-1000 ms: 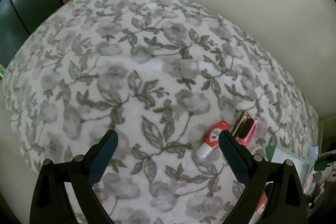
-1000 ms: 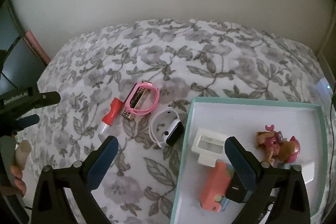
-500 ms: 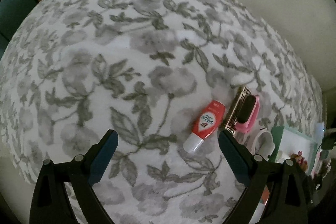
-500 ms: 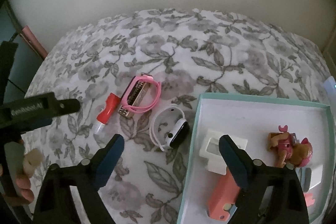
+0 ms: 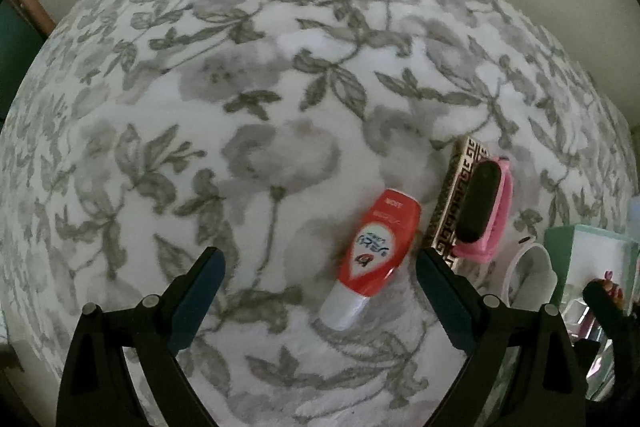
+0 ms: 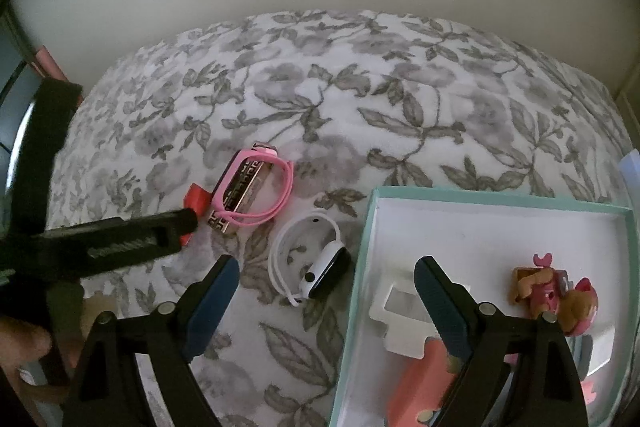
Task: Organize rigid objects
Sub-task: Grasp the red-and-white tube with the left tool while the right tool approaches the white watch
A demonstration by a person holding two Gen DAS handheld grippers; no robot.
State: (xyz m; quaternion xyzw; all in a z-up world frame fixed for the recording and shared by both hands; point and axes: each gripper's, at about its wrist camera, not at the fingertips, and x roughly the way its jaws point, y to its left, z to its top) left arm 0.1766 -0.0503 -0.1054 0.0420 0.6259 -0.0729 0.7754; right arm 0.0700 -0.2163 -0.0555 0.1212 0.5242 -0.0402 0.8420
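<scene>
While the left tongs (image 5: pixel 320 265) hang wide over the red bottle (image 5: pixel 374 257), the right tongs (image 6: pixel 326 277) gape empty beside the box (image 6: pixel 500 197). Toys already lie in the box; bottle, pink band (image 6: pixel 256 193) and white watch (image 6: pixel 316 261) remain outside it on the bed (image 6: pixel 360 99).

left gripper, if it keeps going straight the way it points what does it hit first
Most likely the floral cloth, bare between the open left gripper fingers. The red bottle lies just inside its right finger and might get clipped; depth is unclear.
</scene>
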